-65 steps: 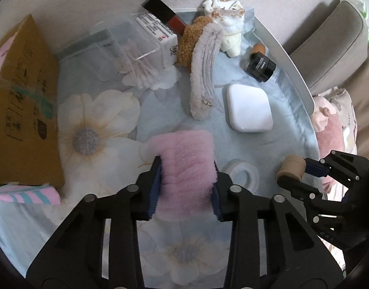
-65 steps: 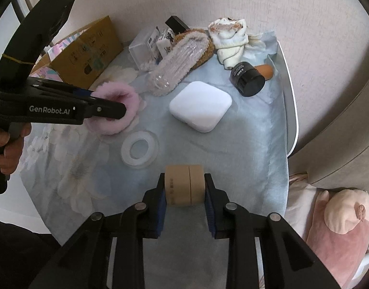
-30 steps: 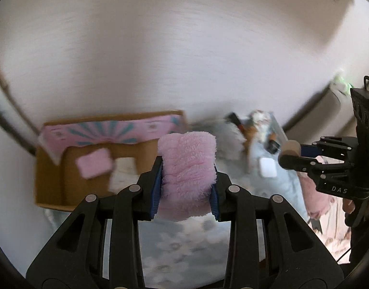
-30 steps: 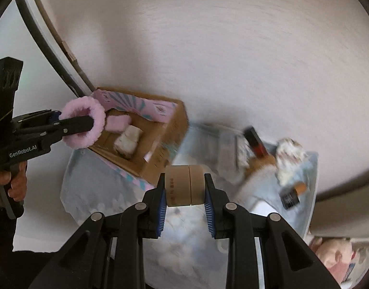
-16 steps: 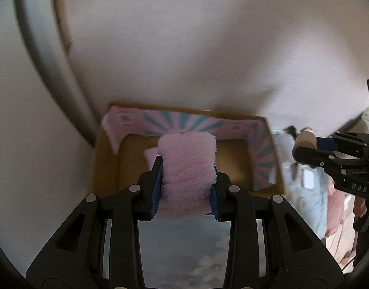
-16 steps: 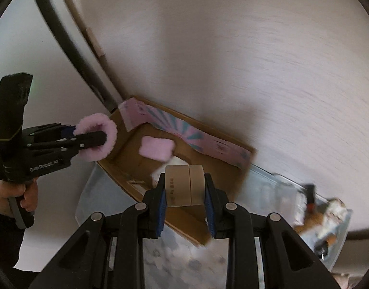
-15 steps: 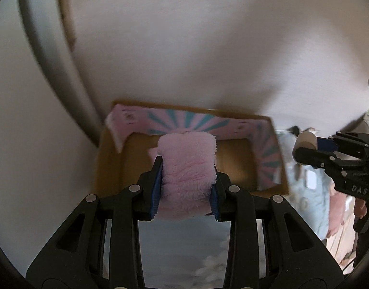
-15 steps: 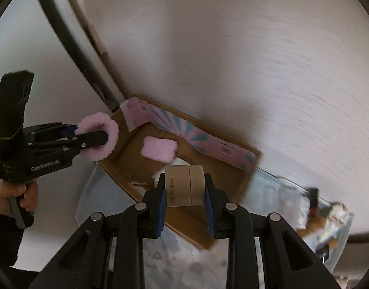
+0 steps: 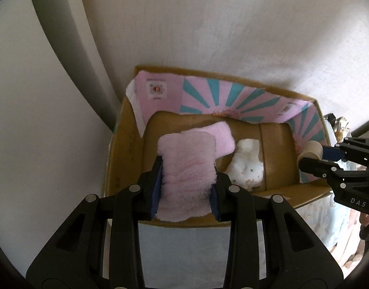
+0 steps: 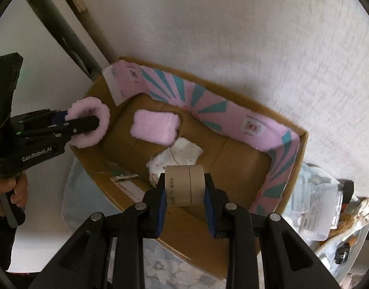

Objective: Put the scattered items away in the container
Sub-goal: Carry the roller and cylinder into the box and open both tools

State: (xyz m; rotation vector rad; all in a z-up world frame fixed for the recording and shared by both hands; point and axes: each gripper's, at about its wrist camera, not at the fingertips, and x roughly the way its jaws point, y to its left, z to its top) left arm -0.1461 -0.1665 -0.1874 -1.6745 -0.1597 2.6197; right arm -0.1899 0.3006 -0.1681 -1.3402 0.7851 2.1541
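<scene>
Pale textured wall (image 9: 232,36), floral tablecloth (image 10: 174,272)

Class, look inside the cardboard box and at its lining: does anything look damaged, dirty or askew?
Yes. The pink-and-teal paper lining is torn and ragged along its lower edge, and the white cloth on the cardboard box floor looks crumpled and speckled with dark spots.

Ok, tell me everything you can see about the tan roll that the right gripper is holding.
The tan roll is a short cylinder that looks like paper or cardboard tape, with a seam around its middle, as if two rolls sat side by side, and small print on one half. The right gripper is shut on its flat ends, holding it level over the open cardboard box, above a white cloth inside. Nothing else touches it.
</scene>
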